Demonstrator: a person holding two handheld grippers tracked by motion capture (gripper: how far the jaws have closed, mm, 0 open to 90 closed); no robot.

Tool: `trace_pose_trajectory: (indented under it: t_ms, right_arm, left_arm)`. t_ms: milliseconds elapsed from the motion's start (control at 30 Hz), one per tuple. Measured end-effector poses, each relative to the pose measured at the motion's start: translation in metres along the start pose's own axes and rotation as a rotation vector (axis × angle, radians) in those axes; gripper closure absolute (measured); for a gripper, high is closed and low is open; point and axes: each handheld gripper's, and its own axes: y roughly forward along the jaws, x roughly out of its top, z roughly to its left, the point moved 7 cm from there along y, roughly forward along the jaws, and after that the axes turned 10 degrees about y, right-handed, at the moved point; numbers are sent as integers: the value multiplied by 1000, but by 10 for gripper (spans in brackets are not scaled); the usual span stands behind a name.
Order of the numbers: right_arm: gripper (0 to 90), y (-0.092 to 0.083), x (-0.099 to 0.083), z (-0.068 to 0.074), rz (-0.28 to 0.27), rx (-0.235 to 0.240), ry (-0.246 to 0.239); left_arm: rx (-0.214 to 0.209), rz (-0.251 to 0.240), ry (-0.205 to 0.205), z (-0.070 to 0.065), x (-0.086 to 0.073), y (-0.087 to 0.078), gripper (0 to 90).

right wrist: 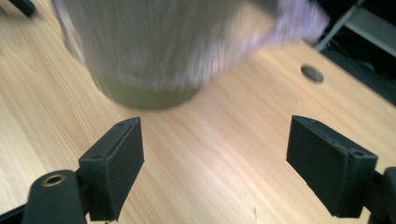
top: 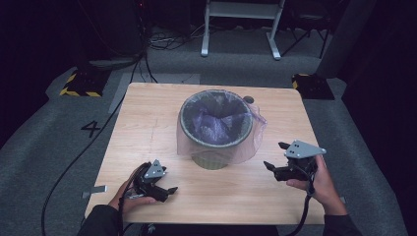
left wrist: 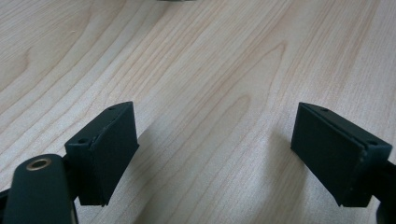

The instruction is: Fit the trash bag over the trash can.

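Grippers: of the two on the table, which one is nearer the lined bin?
The right gripper: its open jaws point at the bin from close by, while the left gripper sits lower, by the table's near edge.

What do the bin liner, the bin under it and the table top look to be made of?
Bin liner: thin translucent purplish plastic film, crinkled and draped over the rim. Bin: olive green, matte, probably plastic; only its base shows. Table top: pale wood or wood-look laminate, grain lines visible, smooth.
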Motion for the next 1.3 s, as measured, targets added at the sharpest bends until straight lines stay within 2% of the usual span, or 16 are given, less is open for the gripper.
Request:
trace_pose_trajectory:
  t_ms: [300, 367, 467, 600, 667, 767, 833, 933, 1300]
  right_arm:
    - [189, 19, -62, -10, 64, -19, 81]
    - [188, 22, -78, -12, 84, -10, 110]
    - [187, 26, -99, -17, 113, -28, 127]
    - [188, 24, -119, -20, 117, -23, 186]
    - [186, 20, -126, -22, 95, -8, 231]
    - [186, 18, -135, -26, 96, -11, 285]
    - [183, 16, -135, -27, 83, -17, 296]
    - [160, 18, -137, -28, 105, -32, 319]
    - [141, 18, -137, -29, 107, -41, 324]
  left_arm:
    - [-1, -2, -2, 0, 0, 0, 142]
    - [-1, -2, -2, 0, 0, 0, 142]
    - [-1, -2, -2, 0, 0, 0, 142]
    - [-1, -2, -2, 0, 0, 0, 142]
    - [0, -1, -2, 0, 0, 0, 142]
    - [0, -1, 0, 0, 0, 0, 142]
    - [0, -1, 1, 0, 0, 0, 142]
    - [0, -1, 0, 0, 0, 0, 141]
    - [-11, -2, 6, 1, 0, 1, 137]
